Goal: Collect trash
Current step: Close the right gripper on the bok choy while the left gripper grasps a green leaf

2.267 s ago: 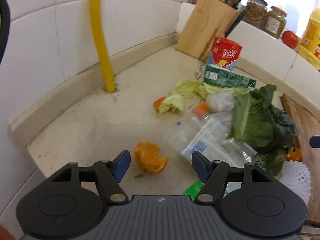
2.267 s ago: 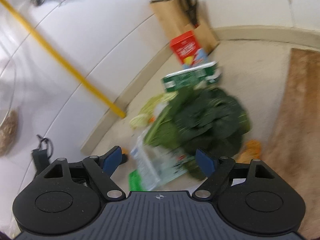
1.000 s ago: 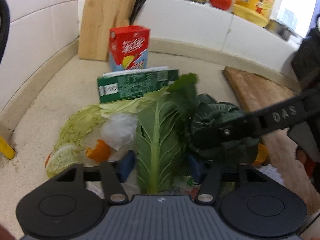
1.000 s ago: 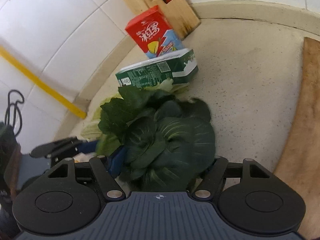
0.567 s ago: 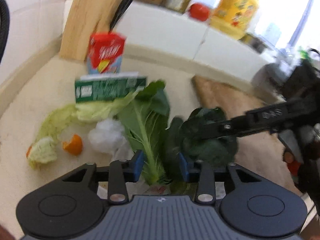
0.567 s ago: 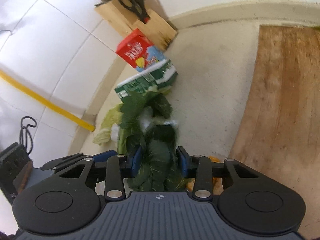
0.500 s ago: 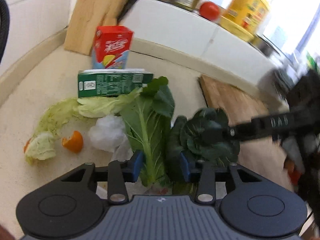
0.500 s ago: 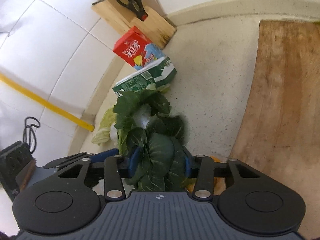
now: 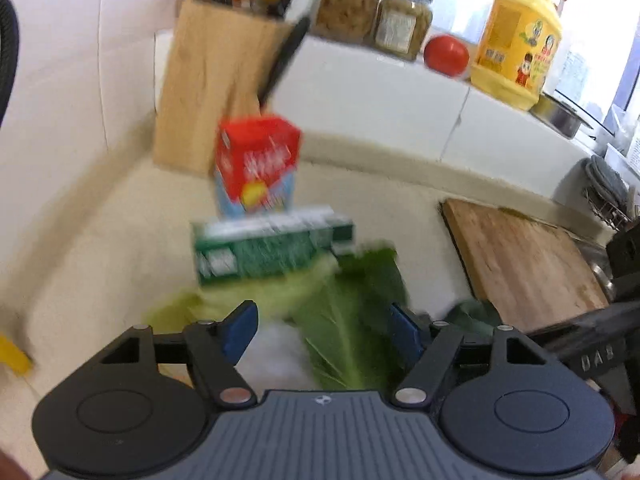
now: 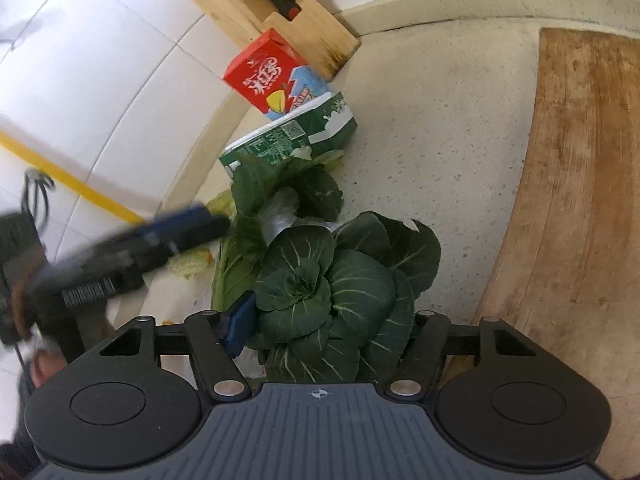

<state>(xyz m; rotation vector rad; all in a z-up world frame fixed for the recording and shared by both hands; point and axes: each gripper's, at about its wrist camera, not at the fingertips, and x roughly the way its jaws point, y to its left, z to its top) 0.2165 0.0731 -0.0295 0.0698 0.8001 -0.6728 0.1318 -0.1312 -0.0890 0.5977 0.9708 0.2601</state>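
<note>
The dark leafy greens (image 10: 340, 292) lie on the counter (image 10: 440, 160), directly ahead of our right gripper (image 10: 324, 328) and bulging up between its spread jaws. The left blue pad (image 10: 240, 320) sits at the edge of the leaves; the right pad is hidden behind them. The jaws stand wide, so we judge the head to be framed, not clamped. It is a round rosette with no clear long axis, its centre facing up toward the camera.

Just beyond it lies a long pale-ribbed leaf (image 9: 344, 332), which runs straight ahead between the open jaws of our left gripper (image 9: 324, 328). Both of that gripper's blue pads show with a clear gap between them, and neither seems to touch the leaf, though the left view is blurred. In the right view, the left gripper appears as a dark smear to the left of the pile.

Farther out, a green carton (image 10: 292, 136) lies on its side across the tip of the leaf. A red carton (image 10: 272, 76) stands behind it. Behind that, a knife block (image 10: 288, 28) stands against the wall. A wooden board (image 10: 580, 200) lies to the right, apart from the greens.

We judge the right gripper the better placed for the rosette: closing where it sits should catch it. The left gripper lines up with the long leaf.
</note>
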